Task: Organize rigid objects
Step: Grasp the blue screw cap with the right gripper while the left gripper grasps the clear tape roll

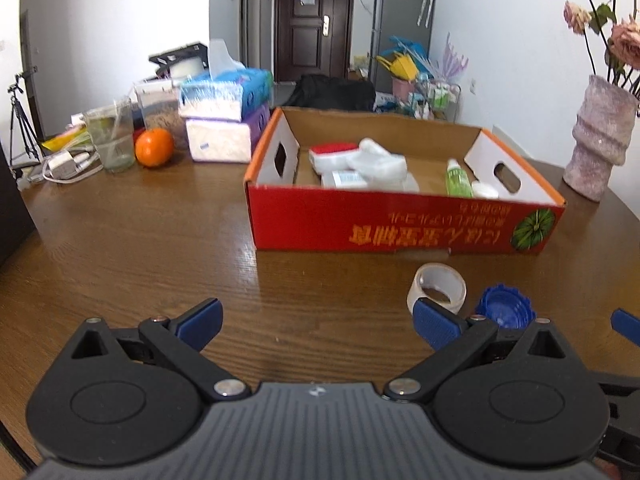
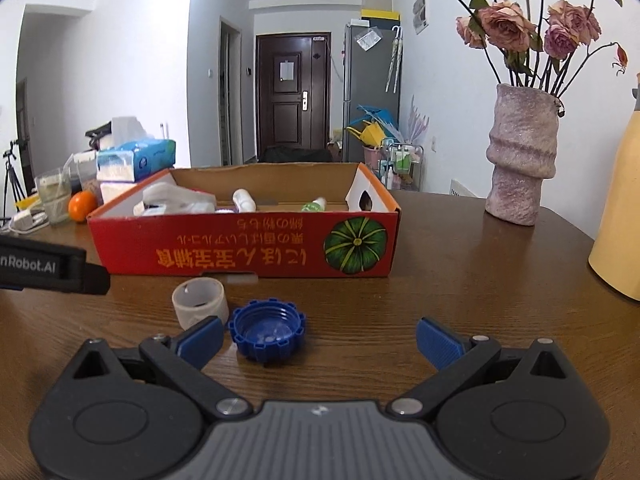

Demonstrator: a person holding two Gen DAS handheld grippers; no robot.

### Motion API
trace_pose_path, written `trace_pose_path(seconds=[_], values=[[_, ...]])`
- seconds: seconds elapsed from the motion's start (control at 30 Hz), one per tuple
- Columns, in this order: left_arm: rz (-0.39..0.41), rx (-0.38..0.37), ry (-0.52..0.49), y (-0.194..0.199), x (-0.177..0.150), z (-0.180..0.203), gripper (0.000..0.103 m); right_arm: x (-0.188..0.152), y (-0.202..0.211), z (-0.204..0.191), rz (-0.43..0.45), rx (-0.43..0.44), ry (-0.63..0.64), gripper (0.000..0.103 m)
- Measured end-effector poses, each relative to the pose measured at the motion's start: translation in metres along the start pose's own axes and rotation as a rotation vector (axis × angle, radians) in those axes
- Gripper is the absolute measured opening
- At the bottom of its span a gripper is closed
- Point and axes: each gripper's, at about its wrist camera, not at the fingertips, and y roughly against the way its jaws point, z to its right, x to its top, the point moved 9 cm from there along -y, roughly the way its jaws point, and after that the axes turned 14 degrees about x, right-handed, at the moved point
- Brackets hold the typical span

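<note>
A red cardboard box [image 1: 400, 224] [image 2: 240, 252] stands open on the wooden table and holds several items, among them a green bottle [image 1: 457, 179] and white packets [image 1: 376, 164]. In front of it lie a clear tape roll [image 1: 437, 286] [image 2: 199, 301] and a blue bottle cap [image 1: 506, 306] [image 2: 267, 330]. My left gripper [image 1: 318, 326] is open over bare table, with the tape roll just beyond its right finger. My right gripper [image 2: 320, 340] is open too, the blue cap lying just inside its left finger, untouched.
An orange [image 1: 154, 147], a glass [image 1: 112, 136], a charger and stacked tissue packs [image 1: 226, 112] crowd the far left of the table [image 1: 160, 240]. A pink vase with dried roses [image 2: 520, 152] stands at the right, a yellow object [image 2: 618, 216] beside it.
</note>
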Motion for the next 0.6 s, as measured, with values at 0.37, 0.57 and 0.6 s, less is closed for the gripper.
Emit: trace_pose_path(seconds=[0.37,0.57,0.6], values=[[-0.048,-0.020,-0.019,-0.017,-0.007,0.003,0.103,-0.007,-0.032,-0.006,-0.091,0.051,0.031,0.088],[-0.053,-0.025,-0.018,-0.020,-0.006,0.003,0.103,-0.005,-0.053,-0.007,-0.134,0.092,0.027,0.064],[-0.053,-0.025,-0.018,-0.020,-0.005,0.003,0.103,-0.005,-0.055,-0.007,-0.137,0.103,0.026,0.059]])
